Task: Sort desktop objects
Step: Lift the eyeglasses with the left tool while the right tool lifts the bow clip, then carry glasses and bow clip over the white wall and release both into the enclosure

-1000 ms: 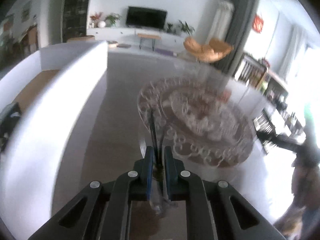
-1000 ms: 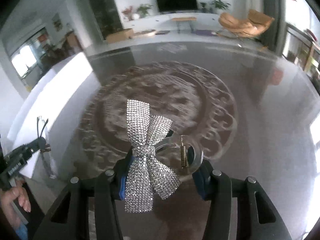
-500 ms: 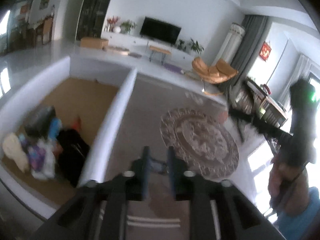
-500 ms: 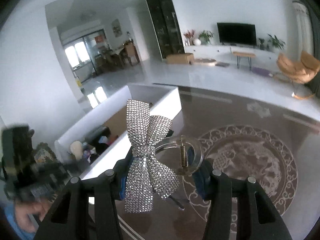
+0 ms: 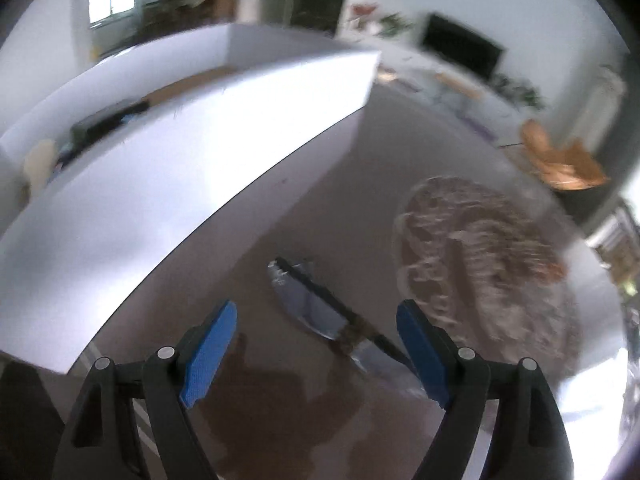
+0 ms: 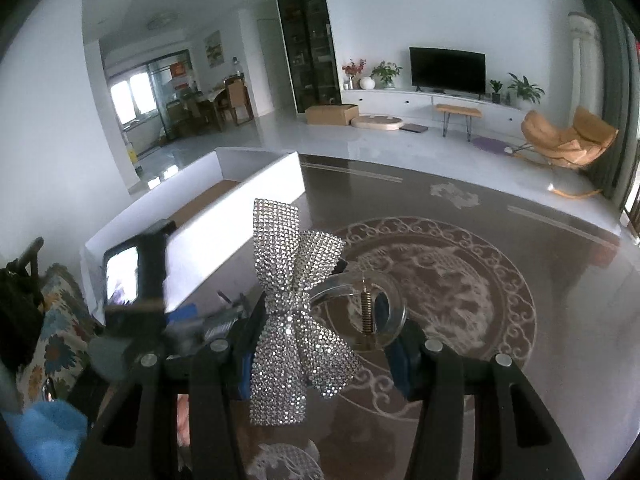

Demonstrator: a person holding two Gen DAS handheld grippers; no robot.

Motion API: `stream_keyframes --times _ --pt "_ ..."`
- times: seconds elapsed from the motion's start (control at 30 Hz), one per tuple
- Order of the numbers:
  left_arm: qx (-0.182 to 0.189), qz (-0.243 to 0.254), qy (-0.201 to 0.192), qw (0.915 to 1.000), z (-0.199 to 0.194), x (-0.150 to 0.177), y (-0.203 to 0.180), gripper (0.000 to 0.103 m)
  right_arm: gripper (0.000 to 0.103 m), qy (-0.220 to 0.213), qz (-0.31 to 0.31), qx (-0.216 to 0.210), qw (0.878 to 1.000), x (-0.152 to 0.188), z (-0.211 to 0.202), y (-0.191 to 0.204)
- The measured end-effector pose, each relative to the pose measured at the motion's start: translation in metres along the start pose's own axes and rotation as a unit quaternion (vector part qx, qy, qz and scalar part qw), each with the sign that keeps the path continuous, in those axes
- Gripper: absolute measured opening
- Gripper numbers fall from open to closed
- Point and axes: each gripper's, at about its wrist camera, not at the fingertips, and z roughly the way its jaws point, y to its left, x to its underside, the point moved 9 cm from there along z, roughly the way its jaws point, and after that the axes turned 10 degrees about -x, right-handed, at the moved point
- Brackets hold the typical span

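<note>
Blue pads point(image 5: 208, 354) of the left gripper point(image 5: 316, 354) stand wide apart with nothing between them, above a glass tabletop point(image 5: 360, 184). A blurred dark hair clip point(image 5: 324, 308) lies on the glass just ahead of the fingers, nearer the right pad. A white storage box point(image 5: 192, 152) stands to the left, with blurred items inside. The right gripper point(image 6: 326, 354) is clamped on a clear hair claw point(image 6: 362, 308) bearing a silver rhinestone bow point(image 6: 294, 316), held above the tabletop point(image 6: 560, 280). The white box point(image 6: 224, 240) sits ahead and left, and the left gripper point(image 6: 160, 300) shows blurred beside it.
</note>
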Motion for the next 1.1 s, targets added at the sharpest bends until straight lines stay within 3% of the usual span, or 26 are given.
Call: stream_keyframes --times 0.13,0.27,0.33,0.4,0.5,0.67,0.73,0.83,0.9,1.0,1.1 --pt "-0.018 -0.001 0.030 0.9994 0.024 0.006 0.000 0.082 0.052 0.006 0.010 -0.002 1.000 0.013 0.001 -0.011" --pt "-0.049 0.080 0.023 0.9953 0.034 0.009 -0.017 0.096 0.052 0.006 0.023 -0.010 1.000 0.017 0.002 -0.016" --pt "-0.014 0.105 0.007 0.9944 0.030 0.009 -0.025 0.087 0.052 0.004 0.021 -0.013 1.000 0.017 0.002 -0.013" --pt "0.022 0.131 -0.025 0.9908 0.021 0.006 -0.029 0.029 0.052 0.002 0.016 -0.012 1.000 0.016 0.000 -0.009" --pt "0.079 0.155 -0.022 0.9846 0.017 0.007 -0.024 0.026 0.052 0.005 0.010 -0.010 1.000 0.014 0.000 -0.007" --pt "0.156 0.129 -0.043 0.9783 -0.025 0.003 0.004 0.026 0.052 0.013 0.006 -0.013 1.000 0.010 0.010 0.003" --pt "0.190 0.110 -0.053 0.9742 -0.054 -0.010 0.019 0.026 0.052 0.017 0.000 -0.020 1.000 0.002 0.019 0.013" --pt "0.212 0.089 -0.077 0.9703 -0.088 -0.046 0.047 0.026 0.052 0.019 -0.009 -0.043 0.999 -0.017 0.038 0.041" --pt "0.207 0.076 -0.096 0.9707 -0.101 -0.075 0.076 0.026 0.052 0.019 -0.019 -0.068 0.997 -0.033 0.054 0.071" --pt "0.167 0.057 -0.118 0.9772 -0.099 -0.128 0.128 0.024 0.052 0.017 -0.036 -0.108 0.993 -0.054 0.078 0.121" --pt "0.123 0.034 -0.101 0.9867 -0.075 -0.163 0.178 0.024 0.052 0.035 -0.063 -0.148 0.986 -0.072 0.118 0.182"
